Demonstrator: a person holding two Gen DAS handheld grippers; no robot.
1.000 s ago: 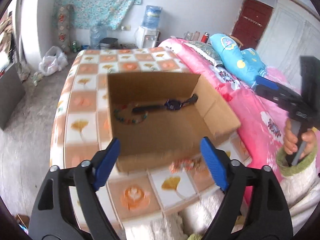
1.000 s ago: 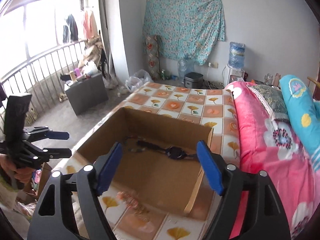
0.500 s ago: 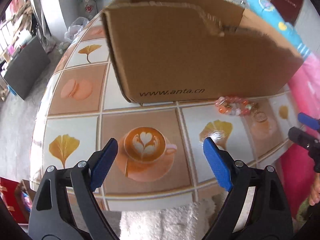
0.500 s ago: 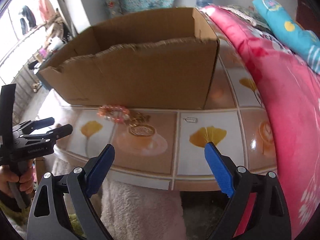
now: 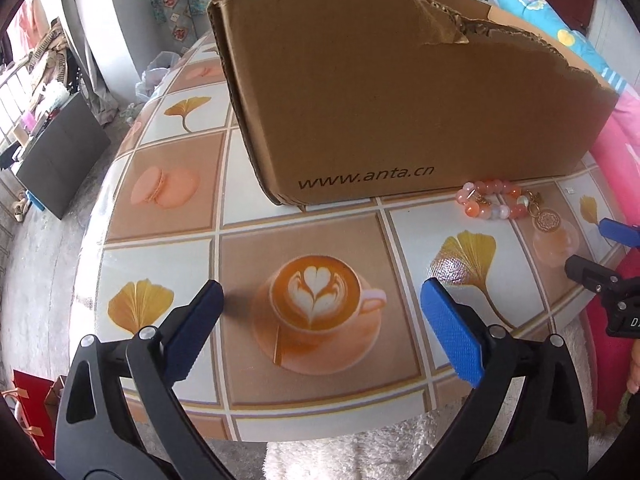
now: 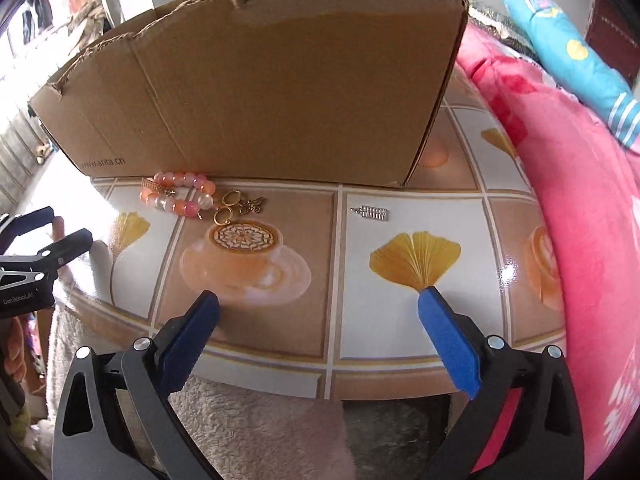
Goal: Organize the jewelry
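A pink and orange bead bracelet [image 5: 491, 200] [image 6: 178, 194] lies on the table against the front wall of a cardboard box [image 5: 384, 92] [image 6: 260, 80]. Gold charms [image 6: 236, 208] and a round filigree pendant [image 6: 244, 237] [image 5: 547, 222] lie beside it. A small silver charm [image 6: 371, 213] lies further right. My left gripper [image 5: 320, 312] is open and empty, low over the table's front. My right gripper [image 6: 320, 312] is open and empty, just short of the charms. The box's inside is hidden.
The table [image 5: 168, 248] has a glossy tiled cloth with coffee and leaf prints. A pink bed [image 6: 580, 208] with a blue pillow [image 6: 568, 48] adjoins its right side. A fluffy white cloth [image 6: 240, 420] lies below the front edge.
Both grippers have dropped from above the box to low over the table's front edge and edged closer. The box's inside has gone out of sight. Both stay open.
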